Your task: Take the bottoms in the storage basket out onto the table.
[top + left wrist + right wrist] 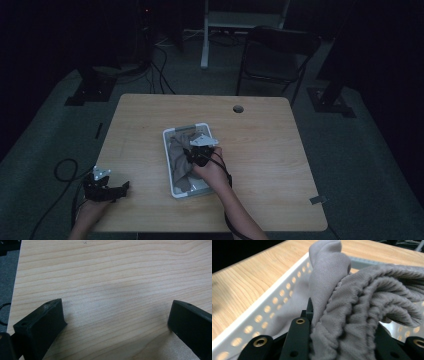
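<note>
Gripping a grey-brown cloth [352, 302], the right gripper [199, 156] has its jaws closed tight on a bunched fold, fabric pinched between them. Cloth is a soft knit: fine weave on the smooth flap standing up at the top, coarser ribbed gathers where it crumples over the jaws. It lies inside a white perforated tray [168, 155] near the middle of the wooden table [260, 150], filling most of the tray's length, with one end lifted by the gripper. Round holes run along the tray wall [265, 312]. Left gripper [102, 187] sits at the near left table edge, well apart from the tray; its jaws stand wide open over bare wood [112, 290], nothing between them.
</note>
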A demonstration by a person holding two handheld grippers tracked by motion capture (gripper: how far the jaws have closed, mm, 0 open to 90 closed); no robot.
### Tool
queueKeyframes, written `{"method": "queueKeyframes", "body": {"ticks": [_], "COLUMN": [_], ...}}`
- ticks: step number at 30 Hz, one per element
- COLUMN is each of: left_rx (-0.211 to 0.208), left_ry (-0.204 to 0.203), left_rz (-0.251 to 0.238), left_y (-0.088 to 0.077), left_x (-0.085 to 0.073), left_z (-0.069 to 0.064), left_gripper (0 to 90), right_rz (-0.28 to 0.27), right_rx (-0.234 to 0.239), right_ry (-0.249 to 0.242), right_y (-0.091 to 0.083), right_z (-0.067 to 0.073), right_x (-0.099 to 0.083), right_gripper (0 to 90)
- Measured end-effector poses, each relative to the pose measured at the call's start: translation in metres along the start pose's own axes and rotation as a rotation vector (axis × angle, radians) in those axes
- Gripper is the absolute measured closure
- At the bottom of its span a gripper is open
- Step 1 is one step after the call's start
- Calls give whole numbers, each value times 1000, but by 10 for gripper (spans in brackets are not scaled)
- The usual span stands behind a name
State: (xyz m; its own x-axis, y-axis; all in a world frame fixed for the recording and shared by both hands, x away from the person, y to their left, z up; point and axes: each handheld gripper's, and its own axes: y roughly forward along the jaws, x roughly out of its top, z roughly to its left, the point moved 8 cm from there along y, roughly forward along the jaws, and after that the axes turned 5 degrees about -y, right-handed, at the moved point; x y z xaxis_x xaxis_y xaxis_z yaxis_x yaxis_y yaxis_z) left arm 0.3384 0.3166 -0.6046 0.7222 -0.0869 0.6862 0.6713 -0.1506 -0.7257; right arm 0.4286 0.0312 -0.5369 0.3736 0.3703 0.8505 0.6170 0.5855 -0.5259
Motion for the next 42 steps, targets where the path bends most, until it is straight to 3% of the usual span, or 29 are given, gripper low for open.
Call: {"method": "queueKeyframes", "body": {"ticks": [10,16,34,36,40,42], "left_rx": [1,1,0,0,0,0], "left_ry": [1,2,-1,0,-1,-1], "left_rz": [-1,0,-2,0,1,0], "left_y": [0,0,0,0,0,0], "left_x": [0,0,0,0,0,0], "left_z": [0,0,0,0,0,0], "left_gripper": [13,13,13,13,13,13], "right_rz": [-93,-143,-258,-283,-294,-320], "right_rx": [1,19,8,15,14,14], "right_ry": [3,51,47,36,26,20], "right_y": [-21,-35,-76,-88,-94,-104], "right_z": [0,-4,-14,-14,-14,-16], "right_x": [29,45,88,100,106,117], "right_gripper": [728,730,729,729,729,728]}}
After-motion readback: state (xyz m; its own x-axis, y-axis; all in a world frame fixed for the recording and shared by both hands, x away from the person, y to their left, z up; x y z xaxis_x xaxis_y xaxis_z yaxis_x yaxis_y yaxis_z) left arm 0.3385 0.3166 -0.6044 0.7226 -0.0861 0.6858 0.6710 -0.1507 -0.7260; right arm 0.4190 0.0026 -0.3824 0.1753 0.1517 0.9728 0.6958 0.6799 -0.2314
